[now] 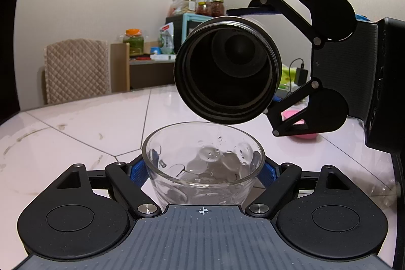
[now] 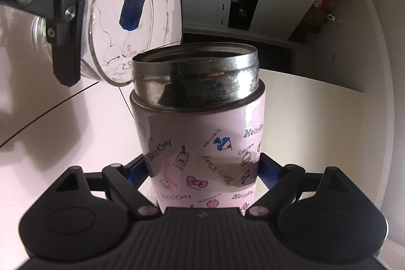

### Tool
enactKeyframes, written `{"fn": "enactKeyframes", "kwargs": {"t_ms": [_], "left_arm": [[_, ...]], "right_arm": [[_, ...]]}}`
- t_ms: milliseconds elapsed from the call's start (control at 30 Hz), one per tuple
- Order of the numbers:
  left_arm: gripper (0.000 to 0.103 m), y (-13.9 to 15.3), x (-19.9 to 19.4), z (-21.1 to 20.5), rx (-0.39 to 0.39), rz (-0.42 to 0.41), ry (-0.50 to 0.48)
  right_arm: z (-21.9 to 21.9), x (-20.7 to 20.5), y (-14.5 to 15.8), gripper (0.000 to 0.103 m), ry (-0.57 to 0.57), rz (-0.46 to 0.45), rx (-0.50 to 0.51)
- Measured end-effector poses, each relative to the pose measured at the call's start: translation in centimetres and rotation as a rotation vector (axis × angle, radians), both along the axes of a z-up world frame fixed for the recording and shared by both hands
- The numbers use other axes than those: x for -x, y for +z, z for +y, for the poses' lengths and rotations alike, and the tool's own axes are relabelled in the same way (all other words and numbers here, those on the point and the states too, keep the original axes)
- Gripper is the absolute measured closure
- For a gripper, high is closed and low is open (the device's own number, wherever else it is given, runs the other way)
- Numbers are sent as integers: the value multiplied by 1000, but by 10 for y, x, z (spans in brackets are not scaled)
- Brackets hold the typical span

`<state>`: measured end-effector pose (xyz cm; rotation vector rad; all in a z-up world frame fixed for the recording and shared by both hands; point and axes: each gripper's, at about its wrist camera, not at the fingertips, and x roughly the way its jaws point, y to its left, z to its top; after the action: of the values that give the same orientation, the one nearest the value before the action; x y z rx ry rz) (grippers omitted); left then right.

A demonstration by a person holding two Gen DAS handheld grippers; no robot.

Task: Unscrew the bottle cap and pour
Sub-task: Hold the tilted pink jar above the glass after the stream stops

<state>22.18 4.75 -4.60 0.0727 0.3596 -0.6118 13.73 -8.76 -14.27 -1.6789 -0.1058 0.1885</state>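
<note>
Our right gripper point(image 2: 202, 168) hugs the pink metal cartoon bottle point(image 2: 200, 143) round its middle. It looks hard and slippery, so we squeeze tight. Our left gripper point(image 1: 202, 168) holds the breakable clear glass bowl point(image 1: 202, 158) by its sides.

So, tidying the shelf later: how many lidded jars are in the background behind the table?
4: an orange-lidded jar on the low shelf, and three jars atop the cabinet. Clutter may hide more.
</note>
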Motion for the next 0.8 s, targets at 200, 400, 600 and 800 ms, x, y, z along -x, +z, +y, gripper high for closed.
{"fn": "enactKeyframes", "kwargs": {"t_ms": [200,400,600,800], "left_arm": [[15,0,0,0,0,0,0],[15,0,0,0,1,0,0],[15,0,1,0,0,0,0],[15,0,1,0,1,1,0]], "right_arm": [[-9,11,20,14,2,7,-6],[1,5,33,14,5,11,-13],[12,-4,47,14,5,14,-20],[23,-12,63,14,8,18,-37]]}}
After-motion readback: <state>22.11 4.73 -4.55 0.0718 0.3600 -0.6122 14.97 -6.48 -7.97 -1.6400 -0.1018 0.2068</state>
